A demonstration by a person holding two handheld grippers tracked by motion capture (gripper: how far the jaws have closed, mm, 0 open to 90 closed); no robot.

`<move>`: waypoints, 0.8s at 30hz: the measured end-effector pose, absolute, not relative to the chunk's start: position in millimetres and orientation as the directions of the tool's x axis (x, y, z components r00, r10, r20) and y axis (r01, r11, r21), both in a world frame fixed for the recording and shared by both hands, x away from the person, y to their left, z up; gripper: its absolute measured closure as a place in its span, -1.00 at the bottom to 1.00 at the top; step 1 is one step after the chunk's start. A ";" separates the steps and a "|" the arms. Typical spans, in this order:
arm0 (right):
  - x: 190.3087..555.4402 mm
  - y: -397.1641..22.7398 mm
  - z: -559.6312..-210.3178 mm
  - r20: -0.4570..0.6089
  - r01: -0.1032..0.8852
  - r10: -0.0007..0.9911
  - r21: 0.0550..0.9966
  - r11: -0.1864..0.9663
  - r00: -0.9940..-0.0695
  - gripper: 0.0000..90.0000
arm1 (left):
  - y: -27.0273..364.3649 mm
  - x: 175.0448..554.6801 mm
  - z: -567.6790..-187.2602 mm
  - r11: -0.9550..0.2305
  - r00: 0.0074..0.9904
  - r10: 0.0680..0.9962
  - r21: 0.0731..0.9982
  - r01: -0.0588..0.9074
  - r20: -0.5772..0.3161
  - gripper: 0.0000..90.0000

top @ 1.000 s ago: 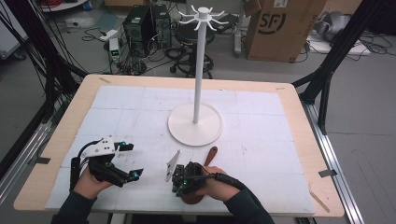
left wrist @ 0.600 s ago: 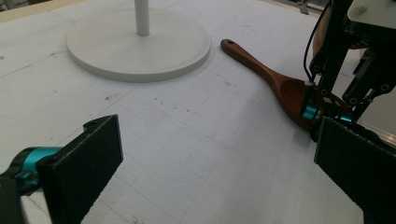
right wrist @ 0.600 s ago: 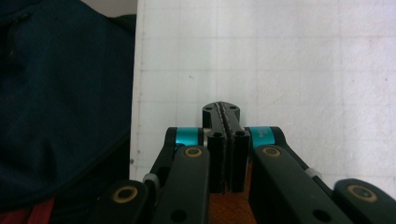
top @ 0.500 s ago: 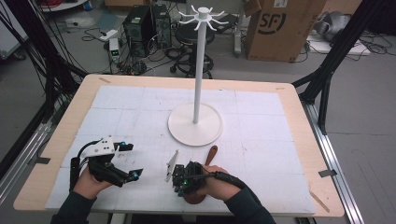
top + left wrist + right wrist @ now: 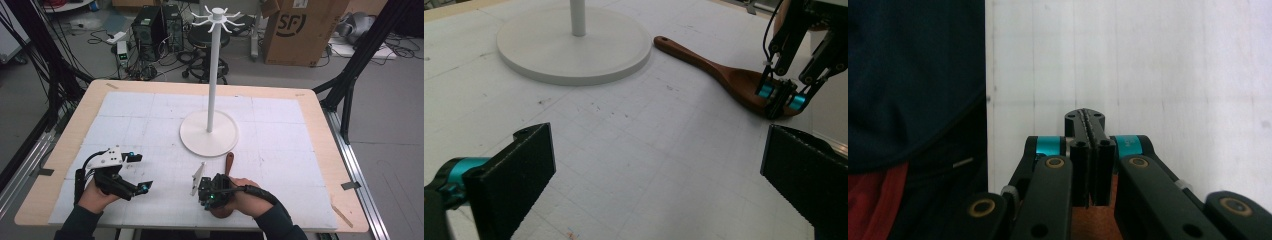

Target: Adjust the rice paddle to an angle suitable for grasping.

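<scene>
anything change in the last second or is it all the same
Nothing visibly changed. The right gripper stays shut over the bowl of the wooden spoon, the left gripper stays open above the mat to the left, and the white stand has not moved.

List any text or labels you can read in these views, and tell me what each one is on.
"SF" in white letters on a dark patch on the cardboard box on the floor beyond the table.
The grid mat has small dark marks and scuffs, none readable as text.
Nothing legible on the wooden spoon or the white stand.
</scene>
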State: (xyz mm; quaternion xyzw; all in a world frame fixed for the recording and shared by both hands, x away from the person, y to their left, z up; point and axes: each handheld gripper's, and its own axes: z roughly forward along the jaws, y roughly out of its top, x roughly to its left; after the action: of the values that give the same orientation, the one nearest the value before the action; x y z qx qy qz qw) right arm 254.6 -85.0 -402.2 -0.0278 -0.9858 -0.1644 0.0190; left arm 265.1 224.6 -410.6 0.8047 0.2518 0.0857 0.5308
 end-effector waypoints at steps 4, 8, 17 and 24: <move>254.7 -98.5 -399.5 0.046 0.090 0.079 0.313 0.946 -0.996 0.99 | 224.7 265.4 -410.6 -0.311 0.859 0.495 0.898 0.313 -0.128 -0.96; 256.9 -113.8 -399.7 0.041 0.111 0.103 0.300 0.948 -0.994 0.99 | 224.5 265.8 -410.9 -0.310 0.859 0.496 0.897 0.315 -0.130 -0.96; 255.1 -107.4 -387.9 0.027 0.101 0.098 0.354 0.930 -0.995 0.99 | 223.0 266.5 -411.9 -0.319 0.860 0.493 0.893 0.318 -0.131 -0.96; 256.2 -84.0 -397.3 0.039 0.078 0.069 0.326 0.942 -0.997 0.99 | 223.4 266.3 -412.1 -0.314 0.859 0.493 0.893 0.322 -0.137 -0.96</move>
State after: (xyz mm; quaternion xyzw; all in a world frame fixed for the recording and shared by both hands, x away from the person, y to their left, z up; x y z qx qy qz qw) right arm 256.2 -84.0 -397.3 -0.0372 -0.9853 -0.1660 0.0135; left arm 266.3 223.4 -412.1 0.8065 0.2527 0.0807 0.5283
